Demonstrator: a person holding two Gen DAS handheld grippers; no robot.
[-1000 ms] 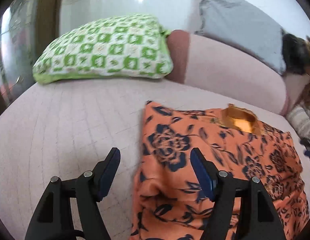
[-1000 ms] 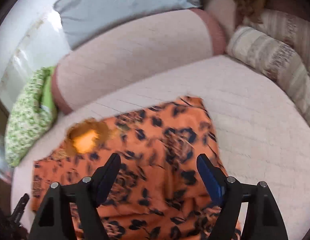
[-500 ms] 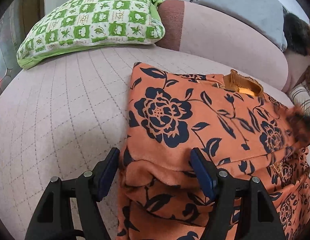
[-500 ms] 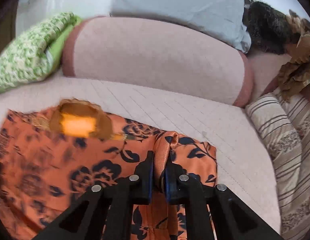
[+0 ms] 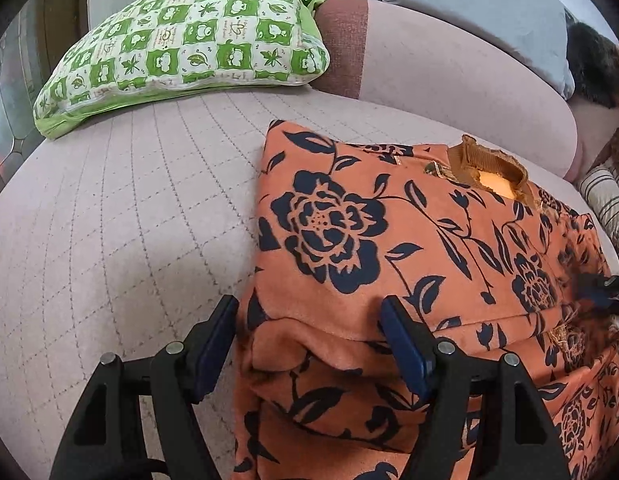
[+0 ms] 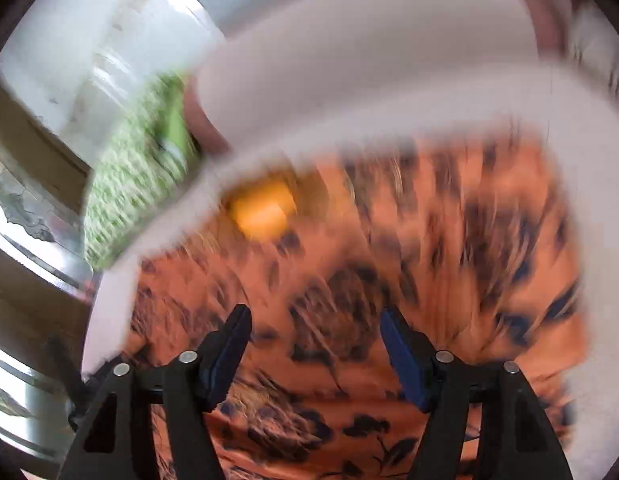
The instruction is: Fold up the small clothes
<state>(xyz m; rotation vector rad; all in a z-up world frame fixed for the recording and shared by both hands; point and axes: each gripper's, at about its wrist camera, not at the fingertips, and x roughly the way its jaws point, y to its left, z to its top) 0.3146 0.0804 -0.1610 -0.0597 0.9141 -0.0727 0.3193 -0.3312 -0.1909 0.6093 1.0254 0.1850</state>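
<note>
Orange floral garment (image 5: 389, 248): matt, soft brushed cloth, ribbed knit collar (image 5: 485, 164). Under it, sofa seat (image 5: 121, 220): matt pink quilted fabric, stitched grid. Green checked cushion (image 5: 189, 40) behind the garment: smooth printed cotton. Left gripper (image 5: 309, 344): matt black plastic, blue pads (image 5: 401, 344), shiny metal pins.

The left gripper (image 5: 309, 344) points steeply downward with its jaws standing wide apart, the blue pads (image 5: 403, 346) at about 5 and 7 o'clock in its own view, pressing on nothing. The right gripper (image 6: 315, 344) is also tilted down, its view smeared by motion; its jaws have just been opening and now stand apart, clamping nothing between them.
</note>
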